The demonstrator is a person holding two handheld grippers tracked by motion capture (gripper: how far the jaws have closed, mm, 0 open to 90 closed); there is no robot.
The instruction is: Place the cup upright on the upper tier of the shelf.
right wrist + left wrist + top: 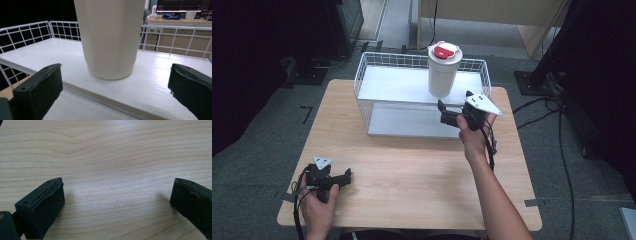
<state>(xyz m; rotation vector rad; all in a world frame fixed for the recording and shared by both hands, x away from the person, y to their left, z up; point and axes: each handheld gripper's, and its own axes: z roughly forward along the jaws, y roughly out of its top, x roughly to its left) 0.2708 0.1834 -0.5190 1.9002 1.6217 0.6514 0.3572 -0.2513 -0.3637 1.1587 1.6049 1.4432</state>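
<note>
A white tumbler (443,75) with a red-and-white lid stands upright on the top shelf of a white wire rack (377,82) at the back of the wooden table (412,175). My right gripper (445,114) is open just in front of the rack, below and slightly right of the tumbler. In the right gripper view the tumbler (110,37) stands close ahead between the spread jaws of the right gripper (115,82), apart from both. My left gripper (343,176) rests open low over the table's front left corner, its jaws spread over bare wood in the left gripper view (117,195).
The rack has a lower shelf (412,122) under the top one and wire walls around it. Dark equipment and cables (557,115) lie on the floor around the table. A wooden cabinet (492,12) stands behind the rack.
</note>
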